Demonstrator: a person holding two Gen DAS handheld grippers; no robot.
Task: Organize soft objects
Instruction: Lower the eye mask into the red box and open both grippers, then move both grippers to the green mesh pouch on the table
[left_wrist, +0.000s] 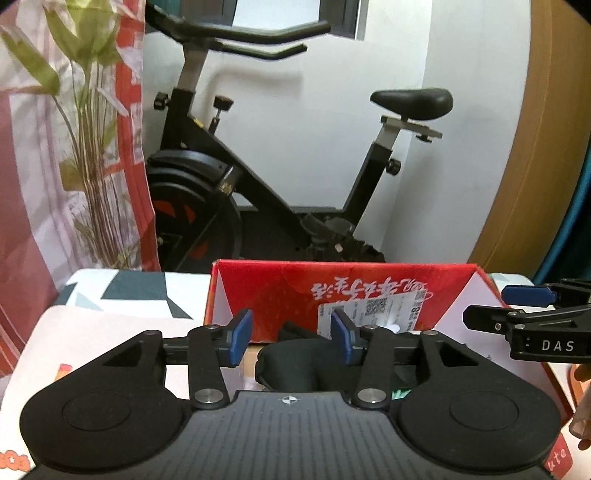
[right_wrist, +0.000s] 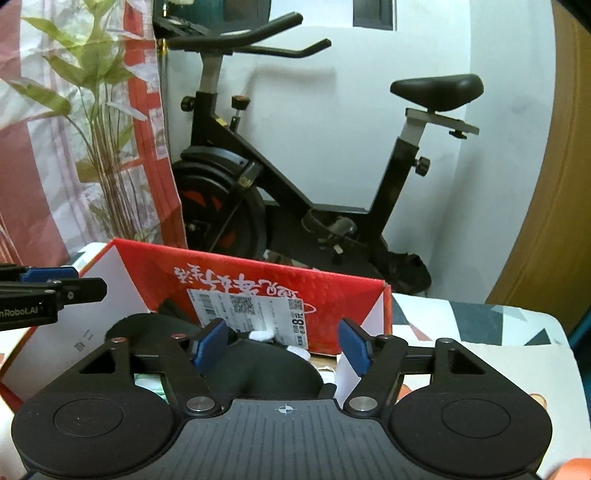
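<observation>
- Looking along two hand-held tongs, both aimed down into an open red cardboard box (left_wrist: 369, 291) that stands on a patterned cloth (left_wrist: 122, 291) in the lower half of each view.
- Left gripper (left_wrist: 291, 334), bottom centre of the left view: its blue pads stand apart, released, with nothing pressed between them.
- Below and between those pads lies a dark soft item (left_wrist: 291, 369), apparently black fabric, resting inside the box.
- Right gripper (right_wrist: 282, 345), bottom centre of the right view: jaws likewise parted, gripping nothing.
- The same dark bundle (right_wrist: 258, 365) sits under them, with small white tufts showing near a shipping label (right_wrist: 251, 312) on the box's inner wall.
- Both tongs hovering open over the box suggests the soft item has been dropped in for storage.
- An exercise bike (left_wrist: 280, 155) fills the background; a leafy plant (left_wrist: 88, 147) stands at upper left.
</observation>
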